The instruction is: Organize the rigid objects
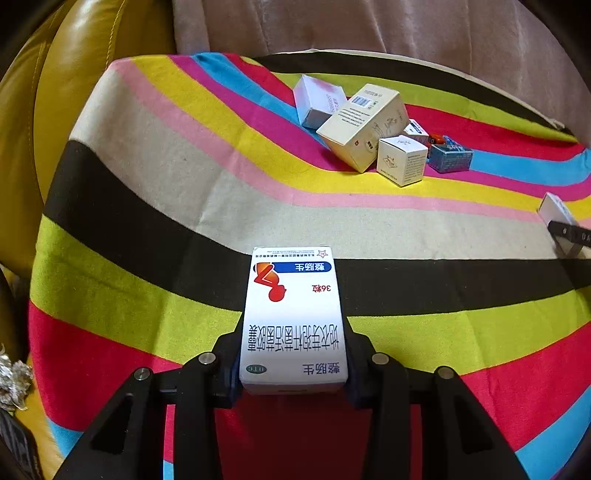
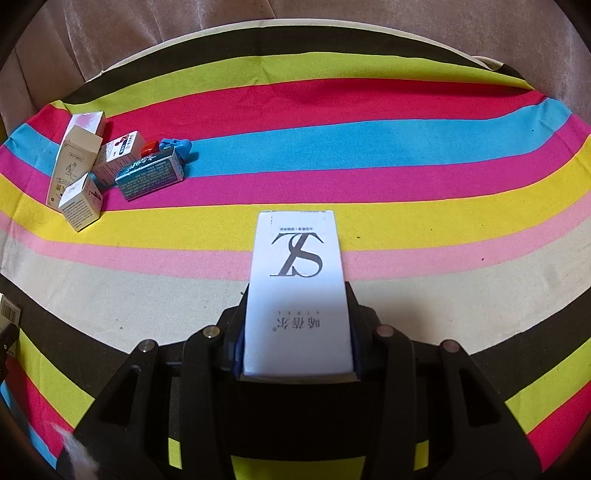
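Note:
My left gripper (image 1: 293,354) is shut on a white medicine box (image 1: 293,317) with a red figure and a blue band, held above the striped cloth (image 1: 147,206). My right gripper (image 2: 297,332) is shut on a white box with a "TS" logo (image 2: 297,291). A pile of boxes lies far ahead: a long cream box (image 1: 364,125), a white and pink box (image 1: 317,101), a small cream cube box (image 1: 402,158) and a teal box (image 1: 448,157). The same pile shows at the left of the right wrist view, with the teal box (image 2: 149,175) in front.
The striped cloth covers a cushion on a brown sofa (image 1: 369,26). A yellow leather armrest (image 1: 55,92) stands at the left. The right gripper with its box shows at the left view's right edge (image 1: 561,221). A blue and red toy (image 2: 173,146) lies behind the pile.

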